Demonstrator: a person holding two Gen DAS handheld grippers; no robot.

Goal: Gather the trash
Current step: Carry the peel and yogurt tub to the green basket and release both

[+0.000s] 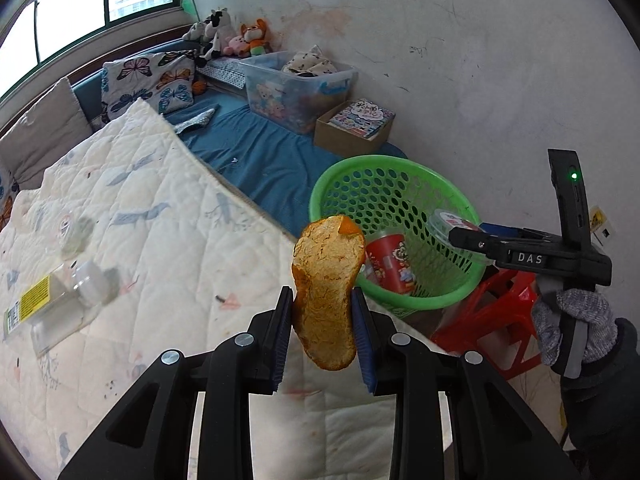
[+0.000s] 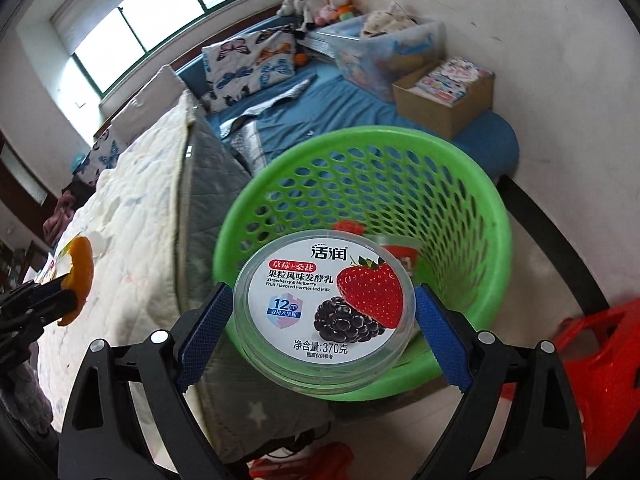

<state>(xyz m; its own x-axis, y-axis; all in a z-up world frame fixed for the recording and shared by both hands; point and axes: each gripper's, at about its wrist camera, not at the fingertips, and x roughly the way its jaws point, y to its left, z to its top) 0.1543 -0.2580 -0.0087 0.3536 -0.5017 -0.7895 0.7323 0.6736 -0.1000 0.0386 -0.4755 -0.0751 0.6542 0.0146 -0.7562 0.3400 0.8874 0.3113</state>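
My left gripper is shut on an orange peel and holds it above the white quilt, left of the green perforated basket. My right gripper is shut on a round yogurt tub with a strawberry label, held over the near rim of the basket. A red cup lies inside the basket. The right gripper also shows in the left wrist view, holding the tub over the basket. The peel in the left gripper shows at the left of the right wrist view.
A clear plastic bottle with a yellow label and a small clear cup lie on the quilt. A red plastic stool stands under the basket. A storage bin and a cardboard box sit by the wall.
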